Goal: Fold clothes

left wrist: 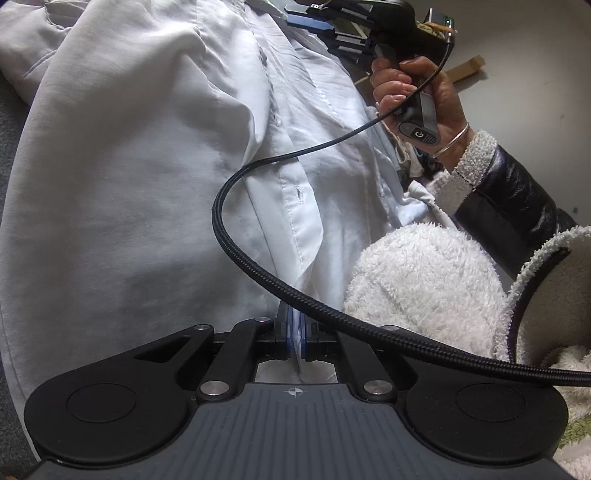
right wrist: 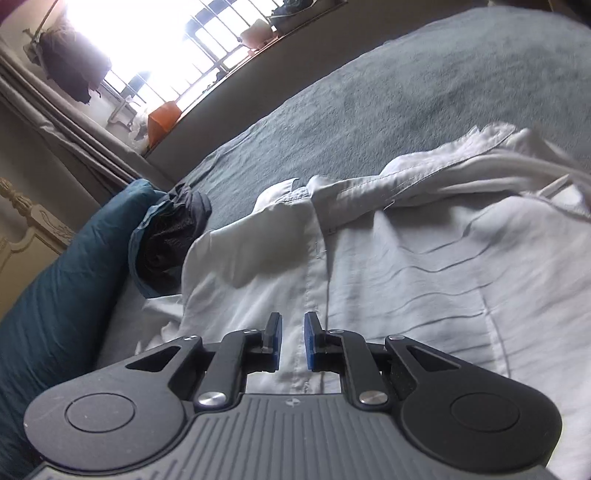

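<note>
A white button-up shirt (left wrist: 147, 177) lies spread on a grey-blue bed cover, filling most of the left wrist view. My left gripper (left wrist: 294, 334) is shut on the shirt's front edge near the button placket, with cloth pinched between its blue pads. In the same view a hand holds the right gripper (left wrist: 314, 16) at the top, above the shirt's upper part. The right wrist view shows the shirt (right wrist: 406, 258) with its collar (right wrist: 354, 199) toward the far side. My right gripper (right wrist: 293, 334) hovers open just over the placket, nothing between its fingers.
A black braided cable (left wrist: 280, 280) loops across the shirt in front of the left gripper. A fluffy white sleeve (left wrist: 424, 284) and a black jacket cuff sit to the right. A teal pillow (right wrist: 55, 295) and dark bundled cloth (right wrist: 166, 236) lie left of the shirt; the grey bed cover (right wrist: 369, 99) stretches beyond.
</note>
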`<act>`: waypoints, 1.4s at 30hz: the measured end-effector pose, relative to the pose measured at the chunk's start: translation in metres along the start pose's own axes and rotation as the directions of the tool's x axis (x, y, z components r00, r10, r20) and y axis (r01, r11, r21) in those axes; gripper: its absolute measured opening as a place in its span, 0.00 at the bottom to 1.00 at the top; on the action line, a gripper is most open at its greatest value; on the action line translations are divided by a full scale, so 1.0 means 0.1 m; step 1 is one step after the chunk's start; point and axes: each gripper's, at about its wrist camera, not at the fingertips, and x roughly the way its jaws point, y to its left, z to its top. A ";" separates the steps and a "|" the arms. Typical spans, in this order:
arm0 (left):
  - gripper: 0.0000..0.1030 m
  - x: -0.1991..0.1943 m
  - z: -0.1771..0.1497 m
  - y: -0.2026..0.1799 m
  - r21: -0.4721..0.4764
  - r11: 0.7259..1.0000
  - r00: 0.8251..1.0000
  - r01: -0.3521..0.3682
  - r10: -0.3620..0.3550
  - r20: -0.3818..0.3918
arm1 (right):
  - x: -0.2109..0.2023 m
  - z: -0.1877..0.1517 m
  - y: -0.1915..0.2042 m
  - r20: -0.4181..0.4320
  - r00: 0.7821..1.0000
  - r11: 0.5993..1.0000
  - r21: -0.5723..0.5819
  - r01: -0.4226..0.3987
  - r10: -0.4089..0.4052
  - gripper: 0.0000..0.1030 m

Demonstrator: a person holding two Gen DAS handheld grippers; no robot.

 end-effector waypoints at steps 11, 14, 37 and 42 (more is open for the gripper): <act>0.19 0.11 -0.01 -0.16 0.092 0.995 0.999 -0.041 0.043 -0.013 | 0.15 -0.34 -0.04 -0.232 0.972 0.996 -0.084 0.021 -0.040 0.16; 0.37 0.18 -0.04 -0.35 0.184 0.982 0.998 -0.047 0.052 -0.023 | -0.06 -0.35 -0.21 -0.161 0.986 0.999 0.006 0.037 -0.036 0.16; 0.56 0.14 -0.27 -0.87 0.412 0.858 0.950 -0.307 0.305 0.072 | -1.32 -0.87 -0.88 -0.125 0.959 0.954 0.195 -0.227 0.253 0.16; 0.56 0.10 -0.35 -1.04 0.453 0.822 0.937 -0.346 0.330 0.116 | -1.03 -1.31 -0.38 -0.325 0.893 0.950 0.098 -0.297 0.313 0.19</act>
